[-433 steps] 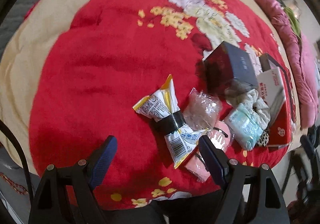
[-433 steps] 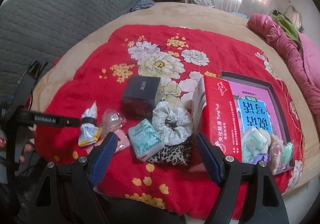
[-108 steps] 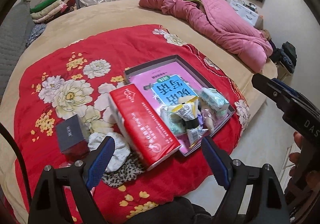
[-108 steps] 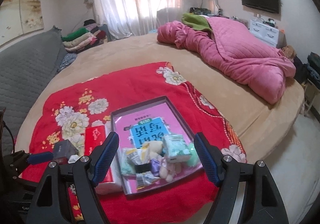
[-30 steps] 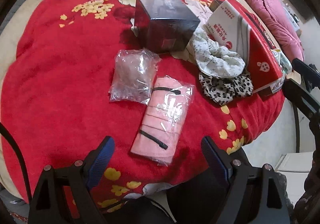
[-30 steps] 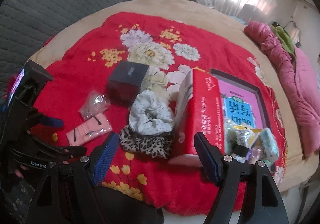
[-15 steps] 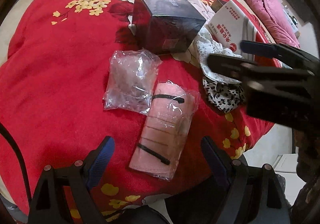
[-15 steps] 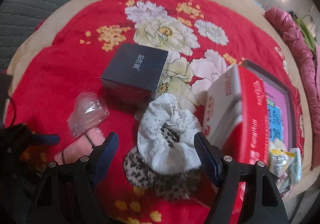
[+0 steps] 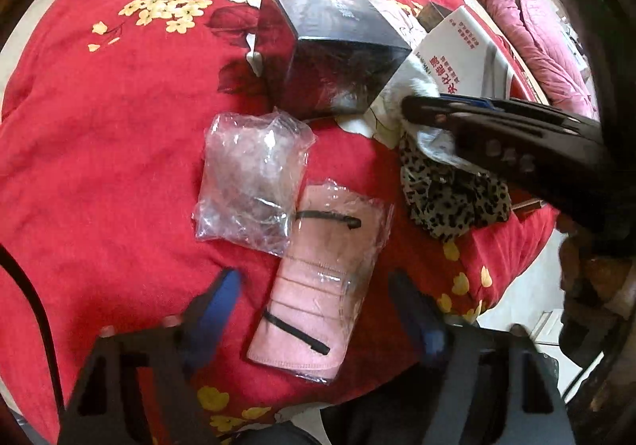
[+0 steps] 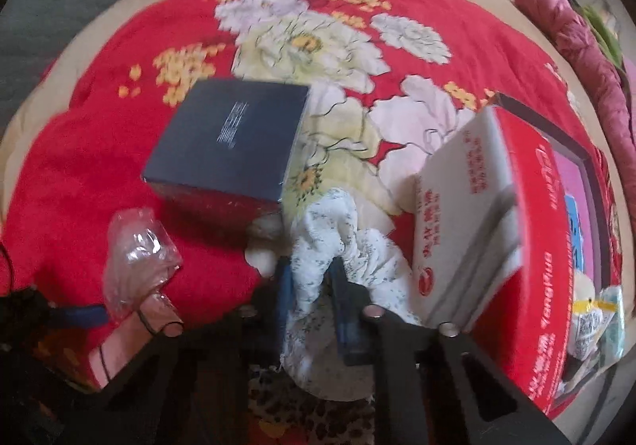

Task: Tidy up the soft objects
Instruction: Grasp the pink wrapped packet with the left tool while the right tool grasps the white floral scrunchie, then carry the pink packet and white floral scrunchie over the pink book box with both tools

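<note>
Both grippers closing on soft items at the bed's near edge

Nearest, the left gripper (image 9: pixel 314 302) fingers narrow around the pink packet (image 9: pixel 318 286), not yet pressing; its slick wrap may slip. Beyond the packet, the right gripper (image 10: pixel 312 310) pinches the white scrunchie (image 10: pixel 342 246), which could drag the leopard scrunchie (image 9: pixel 449 198) beneath.

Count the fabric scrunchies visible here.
2: a white floral fabric scrunchie pinched in the right tool, and a leopard-print fabric scrunchie lying beneath it. Others may be hidden.
</note>
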{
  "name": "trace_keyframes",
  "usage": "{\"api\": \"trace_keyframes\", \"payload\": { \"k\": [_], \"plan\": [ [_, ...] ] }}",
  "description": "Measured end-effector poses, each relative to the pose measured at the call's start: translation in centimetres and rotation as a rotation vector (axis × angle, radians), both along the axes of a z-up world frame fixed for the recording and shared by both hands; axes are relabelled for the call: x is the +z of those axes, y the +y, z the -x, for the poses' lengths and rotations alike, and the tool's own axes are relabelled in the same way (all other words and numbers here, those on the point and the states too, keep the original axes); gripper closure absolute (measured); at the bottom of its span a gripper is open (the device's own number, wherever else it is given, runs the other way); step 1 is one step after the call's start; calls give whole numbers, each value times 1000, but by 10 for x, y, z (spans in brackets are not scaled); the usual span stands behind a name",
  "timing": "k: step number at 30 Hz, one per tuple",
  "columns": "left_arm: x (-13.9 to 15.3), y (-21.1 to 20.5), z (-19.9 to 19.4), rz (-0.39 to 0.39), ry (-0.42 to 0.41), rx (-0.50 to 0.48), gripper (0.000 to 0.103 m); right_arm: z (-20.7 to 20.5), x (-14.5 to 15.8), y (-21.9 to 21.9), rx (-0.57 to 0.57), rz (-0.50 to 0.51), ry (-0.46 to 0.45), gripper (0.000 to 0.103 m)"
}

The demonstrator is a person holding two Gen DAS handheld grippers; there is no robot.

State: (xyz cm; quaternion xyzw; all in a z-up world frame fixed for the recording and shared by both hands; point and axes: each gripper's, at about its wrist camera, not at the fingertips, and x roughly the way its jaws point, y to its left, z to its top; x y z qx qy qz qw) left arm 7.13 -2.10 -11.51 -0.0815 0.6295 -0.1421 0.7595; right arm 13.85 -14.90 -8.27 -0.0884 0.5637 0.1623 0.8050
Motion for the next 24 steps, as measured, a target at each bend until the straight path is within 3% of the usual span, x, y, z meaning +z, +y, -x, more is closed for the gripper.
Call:
{"api": "trace_keyframes", "payload": {
  "k": [1,7,16,24],
  "plan": [
    [2,-1,0,4,-7,2,49,1,3,-2,-5,-16,-2,87],
    [2,4,-2,55,8,19,56,8,21,-31,-86,-169,9,89],
    [23,6,6,116,-23,32,58,26,57,-56,-123,-308,-55,89],
    [59,1,12,94,-97,23,58,38,86,-71,-134,-360,-114,89]
  ]
}}
